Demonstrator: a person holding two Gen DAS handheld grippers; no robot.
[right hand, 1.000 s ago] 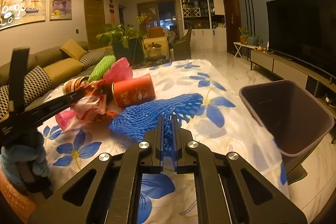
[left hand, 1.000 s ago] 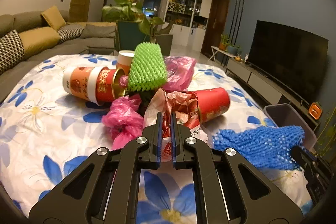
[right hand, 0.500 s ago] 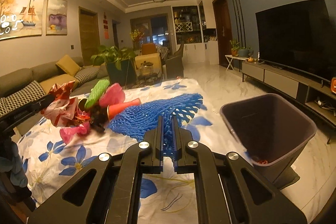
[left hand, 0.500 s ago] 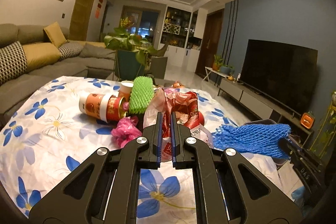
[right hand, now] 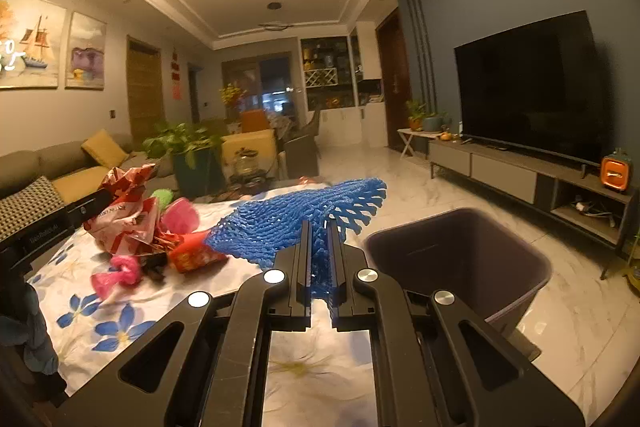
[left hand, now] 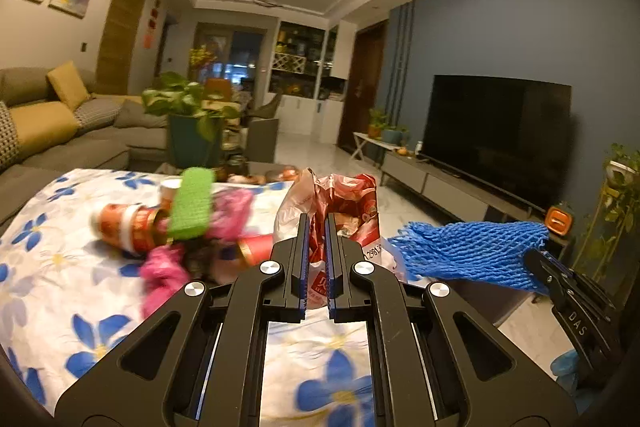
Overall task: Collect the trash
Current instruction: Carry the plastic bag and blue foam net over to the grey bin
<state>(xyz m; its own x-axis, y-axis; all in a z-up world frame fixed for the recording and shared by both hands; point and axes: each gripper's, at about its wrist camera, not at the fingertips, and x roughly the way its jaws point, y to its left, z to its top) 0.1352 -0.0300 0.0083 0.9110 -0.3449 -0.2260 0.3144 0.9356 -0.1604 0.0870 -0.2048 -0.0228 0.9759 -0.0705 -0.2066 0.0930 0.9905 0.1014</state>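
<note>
My left gripper [left hand: 316, 223] is shut on a crumpled red and white snack wrapper [left hand: 340, 203], held up above the flowered table [left hand: 60, 291]. The same wrapper [right hand: 124, 215] shows at the left of the right wrist view. My right gripper [right hand: 320, 227] is shut on a blue foam fruit net [right hand: 304, 223], lifted off the table just left of a dark purple trash bin [right hand: 460, 259]. That net [left hand: 472, 251] appears at the right of the left wrist view, with the right gripper [left hand: 536, 259] behind it.
On the table lie a green foam net [left hand: 192, 207], red cups [left hand: 128, 227], a red can [right hand: 192, 255] and pink plastic bags [left hand: 160, 267]. A sofa [left hand: 48, 131] stands left, a potted plant [left hand: 192, 123] behind the table, a TV [right hand: 528, 83] and its cabinet right.
Both grippers have risen from the table with their loads. The wrapper came up out of the pile. The blue net moved up and closer to the bin.
</note>
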